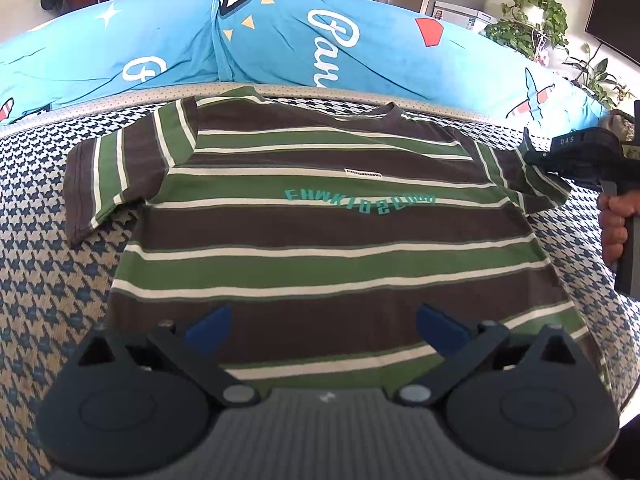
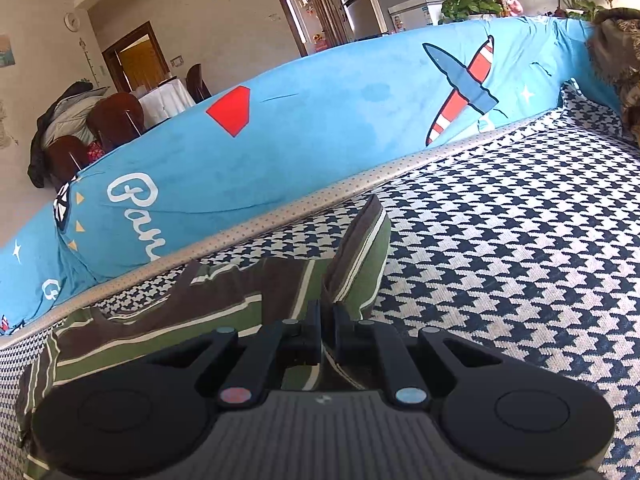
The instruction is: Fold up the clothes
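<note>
A green, brown and white striped T-shirt (image 1: 320, 232) lies flat on the houndstooth cover, front up, collar toward the blue cushions. My left gripper (image 1: 322, 328) hovers over the shirt's hem, open, its blue pads wide apart with nothing between them. At the right edge of the left wrist view, a hand holds my right gripper (image 1: 532, 156) at the shirt's right sleeve. In the right wrist view that gripper (image 2: 326, 316) is shut on the sleeve (image 2: 356, 264), which rises in a pinched fold above the cover.
The houndstooth cover (image 2: 500, 280) spreads around the shirt on all sides. Blue printed cushions (image 1: 280, 40) form a wall along the far edge. Potted plants (image 1: 528, 16) and a fridge stand behind them; a brown cloth (image 2: 616, 56) lies at far right.
</note>
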Tool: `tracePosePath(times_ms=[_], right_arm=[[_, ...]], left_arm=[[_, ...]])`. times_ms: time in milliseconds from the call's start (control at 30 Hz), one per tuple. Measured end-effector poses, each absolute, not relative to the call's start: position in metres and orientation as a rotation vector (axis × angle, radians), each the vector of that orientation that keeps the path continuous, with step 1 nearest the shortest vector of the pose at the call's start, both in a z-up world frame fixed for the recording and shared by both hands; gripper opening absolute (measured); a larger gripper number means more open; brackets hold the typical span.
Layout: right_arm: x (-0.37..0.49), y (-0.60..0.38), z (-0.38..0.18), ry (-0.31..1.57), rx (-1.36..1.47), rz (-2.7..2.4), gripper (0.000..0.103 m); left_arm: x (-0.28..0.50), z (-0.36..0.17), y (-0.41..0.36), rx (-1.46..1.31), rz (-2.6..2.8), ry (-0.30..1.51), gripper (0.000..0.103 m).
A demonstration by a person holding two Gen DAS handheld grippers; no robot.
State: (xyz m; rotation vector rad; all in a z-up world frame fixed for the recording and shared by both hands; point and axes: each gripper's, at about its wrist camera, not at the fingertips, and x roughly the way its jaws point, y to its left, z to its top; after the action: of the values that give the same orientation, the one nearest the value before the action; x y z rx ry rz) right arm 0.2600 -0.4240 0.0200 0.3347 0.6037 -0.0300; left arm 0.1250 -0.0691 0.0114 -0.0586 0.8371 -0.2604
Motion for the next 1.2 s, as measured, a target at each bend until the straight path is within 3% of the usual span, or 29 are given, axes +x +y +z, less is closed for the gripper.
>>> tracePosePath(times_ms=[467, 733, 933, 1200], right_arm=[[0.262, -0.358, 0.042, 0.541, 0.319, 0.192, 0.009], [0.267, -0.304, 0.019, 0.643, 0.228, 0.339, 0.009], [0.271, -0.289, -0.001, 0.780, 0.197, 0.408, 0.015], [0.265, -0.311, 0.019, 0.722, 0.197, 0.319, 0.023]], left_arm=[[0.124, 0.012, -0.060, -0.074, -0.245, 0.837, 0.103], [0.125, 0.011, -0.052, -0.092, -0.226, 0.846, 0.103], [0.125, 0.013, -0.047, -0.100, -0.217, 0.845, 0.103], [0.127, 0.012, -0.046, -0.090, -0.200, 0.849, 0.103]])
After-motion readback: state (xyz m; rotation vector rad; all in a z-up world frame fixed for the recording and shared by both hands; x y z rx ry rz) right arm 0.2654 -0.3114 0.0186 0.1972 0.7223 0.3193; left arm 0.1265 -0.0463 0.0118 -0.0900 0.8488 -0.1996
